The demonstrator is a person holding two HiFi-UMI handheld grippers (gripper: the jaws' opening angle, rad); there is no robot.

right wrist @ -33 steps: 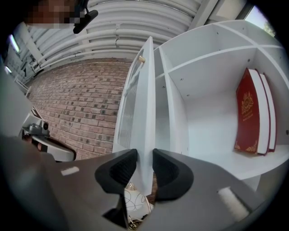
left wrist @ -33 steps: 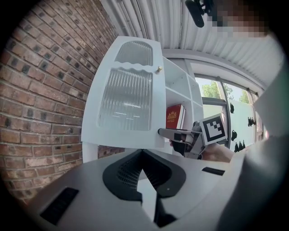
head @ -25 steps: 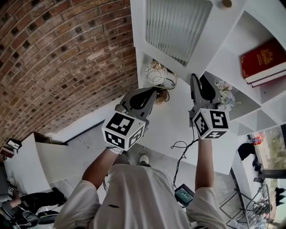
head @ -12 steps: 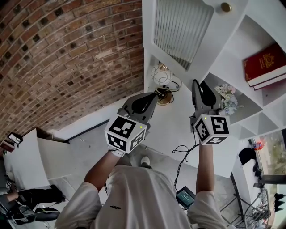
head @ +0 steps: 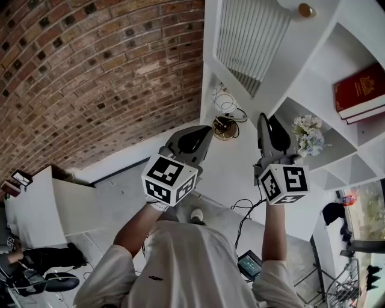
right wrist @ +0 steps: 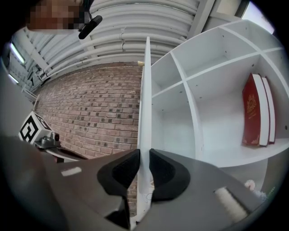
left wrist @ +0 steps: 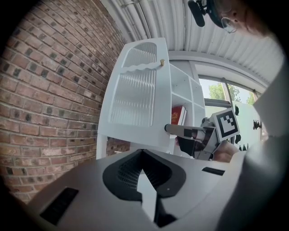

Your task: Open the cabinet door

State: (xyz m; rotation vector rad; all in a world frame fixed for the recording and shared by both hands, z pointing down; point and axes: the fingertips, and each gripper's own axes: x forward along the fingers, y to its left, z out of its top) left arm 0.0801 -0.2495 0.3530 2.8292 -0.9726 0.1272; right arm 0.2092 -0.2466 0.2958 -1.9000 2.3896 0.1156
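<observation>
Right gripper (right wrist: 144, 154), jaws just closing, pinches one cabinet door (right wrist: 144, 90); two books (right wrist: 256, 110).

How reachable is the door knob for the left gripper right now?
Probably yes: the left gripper, shut and empty, faces the door's front, and nothing stands between it and the knob, which sits higher up the door.

Count of things around the cabinet corner.
One white cabinet door (head: 243, 42) with a ribbed panel, one round brass knob (head: 306, 9), two red hardback books (right wrist: 255, 110), one bunch of pale flowers (head: 308, 133), one red brick wall (head: 90, 78), and two grey claws: left claw (head: 207, 127), right claw (head: 263, 117).
</observation>
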